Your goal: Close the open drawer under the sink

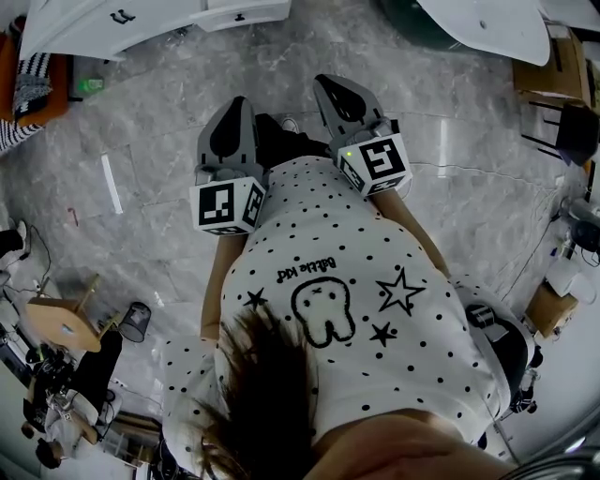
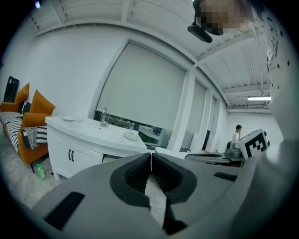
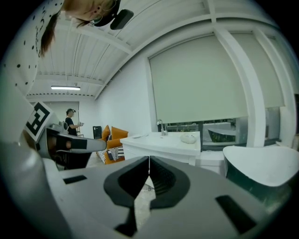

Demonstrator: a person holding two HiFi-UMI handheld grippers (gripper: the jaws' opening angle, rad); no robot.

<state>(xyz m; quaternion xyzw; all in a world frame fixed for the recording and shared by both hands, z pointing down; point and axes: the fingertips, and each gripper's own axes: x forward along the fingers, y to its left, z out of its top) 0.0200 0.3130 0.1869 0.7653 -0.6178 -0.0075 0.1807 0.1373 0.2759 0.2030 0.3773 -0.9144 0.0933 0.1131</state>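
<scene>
The white vanity (image 1: 112, 23) with the sink stands at the top left of the head view, a drawer (image 1: 246, 13) jutting out from its front. My left gripper (image 1: 236, 101) and right gripper (image 1: 330, 82) are held side by side over the marble floor, well short of the vanity, both shut with nothing between the jaws. The left gripper view has its shut gripper (image 2: 151, 154) aimed at the vanity (image 2: 79, 140), with the faucet (image 2: 103, 116) on top. In the right gripper view the shut gripper (image 3: 149, 159) faces the vanity (image 3: 163, 144) from farther off.
An orange sofa (image 2: 28, 116) with striped cushions stands left of the vanity. A bathtub (image 3: 261, 163) sits to the right. Another person (image 3: 70, 123) stands far off. A small wooden stool (image 1: 66, 319) and a cup (image 1: 136, 321) are on the floor at the left.
</scene>
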